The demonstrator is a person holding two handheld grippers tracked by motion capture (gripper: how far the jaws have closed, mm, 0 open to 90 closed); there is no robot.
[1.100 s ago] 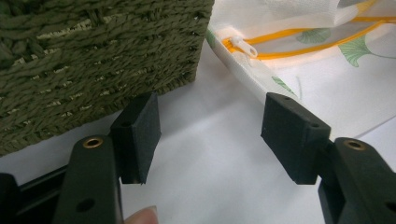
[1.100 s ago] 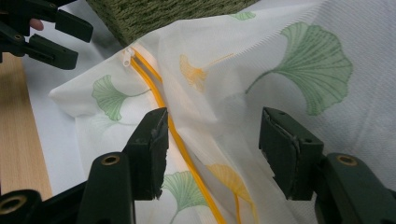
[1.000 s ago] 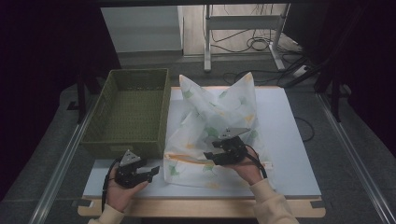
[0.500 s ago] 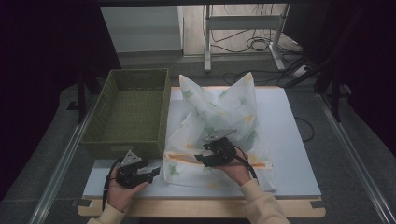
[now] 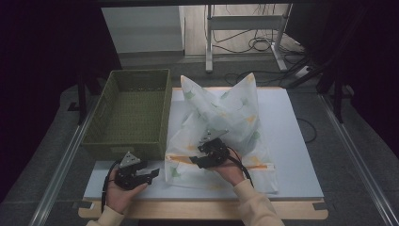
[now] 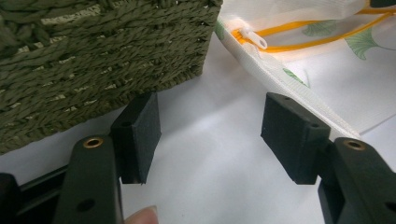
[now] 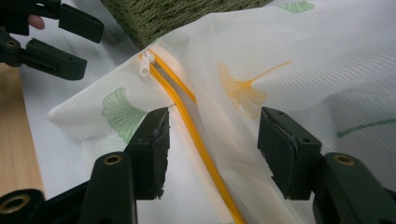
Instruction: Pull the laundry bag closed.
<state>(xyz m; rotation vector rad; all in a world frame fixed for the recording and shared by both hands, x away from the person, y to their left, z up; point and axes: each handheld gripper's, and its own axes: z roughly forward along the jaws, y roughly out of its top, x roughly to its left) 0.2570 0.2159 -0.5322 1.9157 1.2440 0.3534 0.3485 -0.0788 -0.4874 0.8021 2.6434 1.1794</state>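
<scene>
Right gripper (image 7: 212,140) hovers open over the bag's zipper (image 7: 187,112); left gripper (image 6: 210,135) open.

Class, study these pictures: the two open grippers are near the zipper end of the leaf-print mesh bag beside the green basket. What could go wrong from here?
1. The right gripper straddles the orange zipper with jaws open; closing here may pinch loose mesh instead of the white zipper pull, which lies further ahead.
2. The left gripper sits open close to the basket corner; moving toward the bag edge, a jaw might snag the weave.
</scene>
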